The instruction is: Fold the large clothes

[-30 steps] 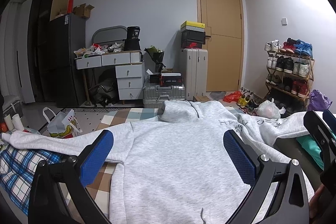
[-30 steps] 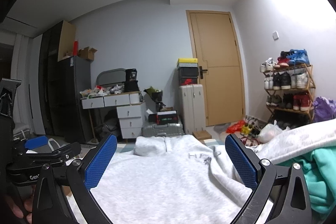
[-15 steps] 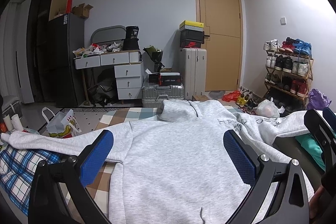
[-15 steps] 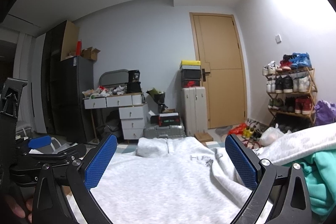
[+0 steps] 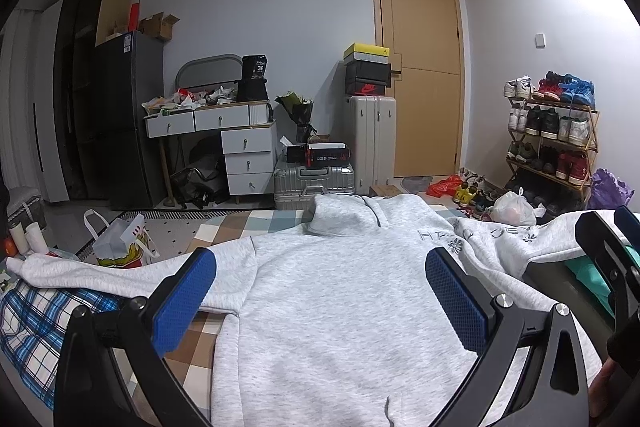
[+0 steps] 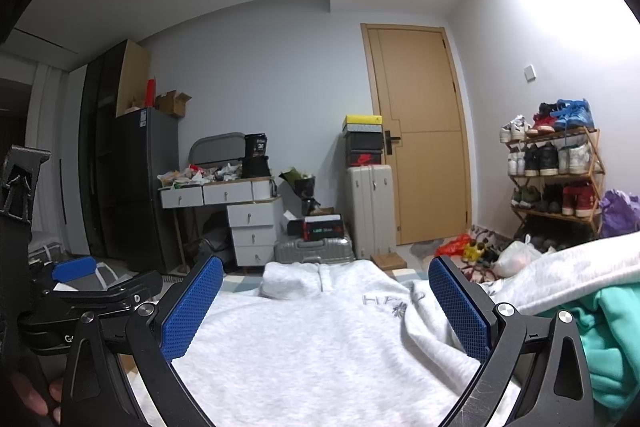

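Note:
A light grey hoodie (image 5: 340,291) lies spread flat on a bed, hood at the far end, one sleeve stretched out to the left (image 5: 100,269). Its right sleeve is draped over a heap at the right (image 6: 580,267). My left gripper (image 5: 320,297) hovers open above the hoodie's lower body, nothing between its blue pads. The right gripper (image 6: 324,301) is also open over the hoodie (image 6: 304,339), tilted higher toward the room. In the right wrist view the left gripper (image 6: 76,269) shows at the left edge, with a hand on it.
A checked bedcover (image 5: 36,319) shows under the hoodie at the left. A teal garment (image 6: 612,331) lies piled at the right. Beyond the bed stand a silver suitcase (image 5: 314,181), a drawer desk (image 5: 224,143), a black fridge (image 5: 120,119), a shoe rack (image 5: 552,143) and a wooden door (image 5: 424,67).
The right gripper's view has tilted upward, showing more ceiling. The left gripper has barely moved. Both stay open and the hoodie lies as before.

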A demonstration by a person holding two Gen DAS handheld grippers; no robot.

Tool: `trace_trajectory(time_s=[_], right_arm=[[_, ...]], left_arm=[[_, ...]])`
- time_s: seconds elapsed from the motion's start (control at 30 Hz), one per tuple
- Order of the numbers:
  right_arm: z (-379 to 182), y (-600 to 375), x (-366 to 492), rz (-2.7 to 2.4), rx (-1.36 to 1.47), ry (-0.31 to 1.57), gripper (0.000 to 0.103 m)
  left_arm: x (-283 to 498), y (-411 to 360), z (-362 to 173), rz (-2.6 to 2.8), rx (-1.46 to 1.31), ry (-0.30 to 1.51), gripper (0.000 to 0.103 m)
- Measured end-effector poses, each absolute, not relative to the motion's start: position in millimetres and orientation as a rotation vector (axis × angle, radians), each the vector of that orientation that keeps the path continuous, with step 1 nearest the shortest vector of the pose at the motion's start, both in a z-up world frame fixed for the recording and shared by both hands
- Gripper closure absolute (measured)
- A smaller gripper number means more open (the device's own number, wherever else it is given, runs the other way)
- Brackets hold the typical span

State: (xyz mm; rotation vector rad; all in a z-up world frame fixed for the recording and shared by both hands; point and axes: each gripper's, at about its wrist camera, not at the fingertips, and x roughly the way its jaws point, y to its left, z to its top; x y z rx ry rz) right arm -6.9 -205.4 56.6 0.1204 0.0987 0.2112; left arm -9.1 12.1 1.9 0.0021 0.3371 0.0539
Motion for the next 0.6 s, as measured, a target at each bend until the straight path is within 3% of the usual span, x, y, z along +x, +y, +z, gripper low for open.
trace_trajectory(time_s=[0.6], right_arm=[[53.5, -204.6, -4.4, 0.206, 0.126, 0.103, 0.000]], left_arm=[[-8.3, 14.2, 0.9, 0.056, -0.005, 0.342, 0.001]])
